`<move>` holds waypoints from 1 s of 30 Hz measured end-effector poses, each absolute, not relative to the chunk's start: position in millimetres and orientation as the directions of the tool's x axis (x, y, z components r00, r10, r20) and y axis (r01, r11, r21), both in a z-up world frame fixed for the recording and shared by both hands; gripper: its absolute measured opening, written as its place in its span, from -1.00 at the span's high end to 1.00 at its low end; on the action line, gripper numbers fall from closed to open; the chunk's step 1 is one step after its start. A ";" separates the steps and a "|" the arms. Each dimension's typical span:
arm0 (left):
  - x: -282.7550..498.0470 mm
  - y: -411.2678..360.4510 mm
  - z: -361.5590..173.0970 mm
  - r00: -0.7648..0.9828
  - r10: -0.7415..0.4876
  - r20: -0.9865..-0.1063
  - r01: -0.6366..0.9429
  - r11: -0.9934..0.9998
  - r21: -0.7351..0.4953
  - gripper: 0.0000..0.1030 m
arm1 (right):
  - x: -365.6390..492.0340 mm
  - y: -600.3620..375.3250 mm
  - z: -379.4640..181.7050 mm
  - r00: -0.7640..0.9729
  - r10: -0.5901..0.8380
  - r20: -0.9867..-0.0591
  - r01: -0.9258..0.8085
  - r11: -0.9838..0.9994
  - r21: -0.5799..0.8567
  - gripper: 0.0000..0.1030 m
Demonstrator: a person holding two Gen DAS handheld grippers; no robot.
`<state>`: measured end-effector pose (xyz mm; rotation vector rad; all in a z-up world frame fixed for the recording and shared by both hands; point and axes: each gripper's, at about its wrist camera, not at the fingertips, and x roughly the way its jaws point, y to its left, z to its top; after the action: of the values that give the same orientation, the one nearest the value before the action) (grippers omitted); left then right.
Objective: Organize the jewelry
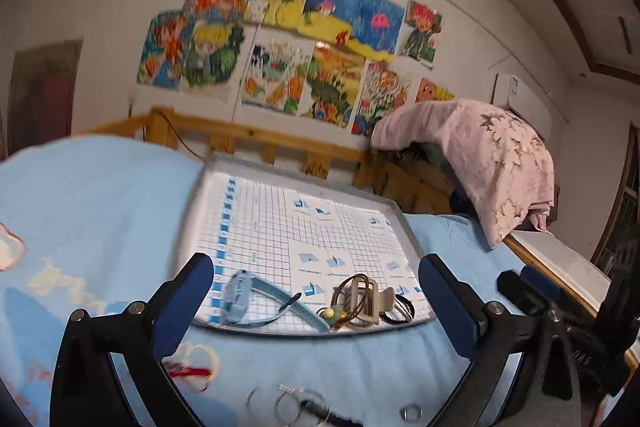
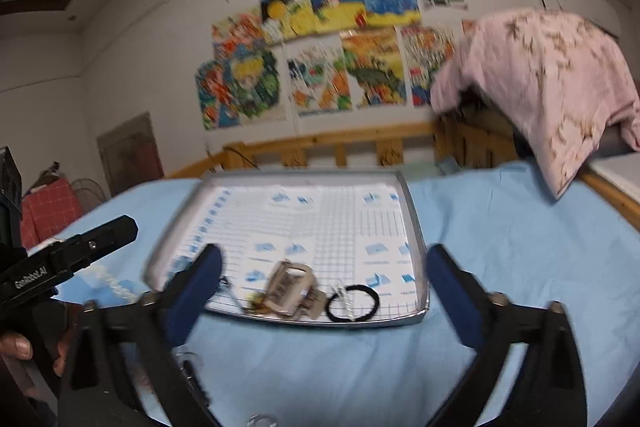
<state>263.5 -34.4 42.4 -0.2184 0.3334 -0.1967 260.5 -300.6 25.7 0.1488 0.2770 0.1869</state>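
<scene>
Jewelry sits bunched along the near edge of the metal tray (image 1: 404,227), which lies on the blue bedsheet (image 1: 100,195).

Left wrist view: left gripper (image 1: 316,287) spread wide, nothing between the fingers, hanging above the sheet short of the tray. On the tray's gridded liner: light blue watch (image 1: 240,297), beige hair claw (image 1: 366,301) tangled with a brown cord, black hair ties (image 1: 398,309). Off the tray, on the sheet close below: a small silver ring (image 1: 412,413), clear hoops (image 1: 296,403), a red-and-white piece (image 1: 196,367).

Right wrist view, blurred: right gripper (image 2: 324,283) likewise released and empty, facing the tray (image 2: 416,227). Hair claw (image 2: 290,287) and black hair tie (image 2: 352,303) ahead of it.

Judgement: between picks. Loose pieces remain on the sheet. Next move calls for dipping down to one, closing finely; the ring looks hardest to pinch.
</scene>
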 end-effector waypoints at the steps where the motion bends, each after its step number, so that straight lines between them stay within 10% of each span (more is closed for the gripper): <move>1: 255.1 -32.5 45.3 0.931 -0.215 -0.294 0.150 0.962 -0.230 -1.00 | 249.7 -299.3 31.6 0.950 0.199 -0.241 -0.165 0.974 0.157 -0.98; 30: 24.1 20.0 26.2 0.973 -0.040 -0.229 0.012 0.993 -0.122 -1.00 | 23.9 -279.3 23.1 0.979 0.183 -0.091 -0.166 0.972 0.165 -0.98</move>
<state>24.1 20.0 26.2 -0.1200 0.2337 -0.0262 23.9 -279.3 23.1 0.1573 0.1060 0.1764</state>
